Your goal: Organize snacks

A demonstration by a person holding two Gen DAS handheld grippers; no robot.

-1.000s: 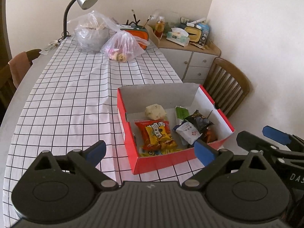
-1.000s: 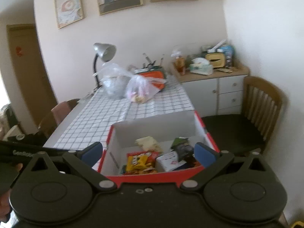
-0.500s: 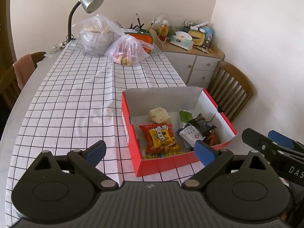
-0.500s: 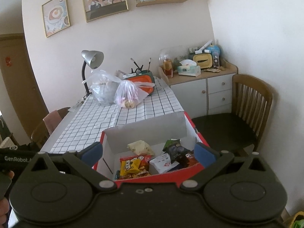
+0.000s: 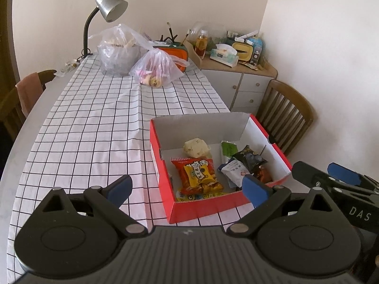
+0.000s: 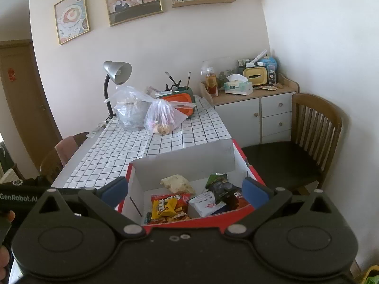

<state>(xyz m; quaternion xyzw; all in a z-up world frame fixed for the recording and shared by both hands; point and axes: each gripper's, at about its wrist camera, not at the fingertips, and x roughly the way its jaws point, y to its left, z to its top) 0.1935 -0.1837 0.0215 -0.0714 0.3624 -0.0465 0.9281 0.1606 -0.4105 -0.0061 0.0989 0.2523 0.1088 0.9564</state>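
Note:
A red cardboard box [image 5: 201,209] [image 6: 251,165] with a white inside sits at the near right corner of the checked table. It holds several snacks: a red-and-yellow packet [image 5: 197,174] [image 6: 169,204], a pale wrapped bun [image 5: 196,148] [image 6: 176,182], a green packet [image 5: 228,149], a white pouch [image 5: 233,170] [image 6: 205,203] and a dark packet [image 5: 250,157] [image 6: 223,188]. My left gripper [image 5: 187,188] hangs open above the box's near left corner, holding nothing. My right gripper [image 6: 186,189] is open and empty over the box's near wall; it also shows in the left wrist view as the right gripper [image 5: 331,177].
Two clear plastic bags [image 5: 118,52] [image 5: 158,71] and a grey desk lamp [image 5: 106,11] stand at the table's far end. A wooden chair [image 6: 315,130] and a cluttered sideboard [image 6: 255,94] are on the right. Another chair [image 5: 26,92] is at the left edge.
Both grippers have drawn back and risen from the box, so the views tilt up and show more of the wall. Both stay open, and the snacks have not moved.

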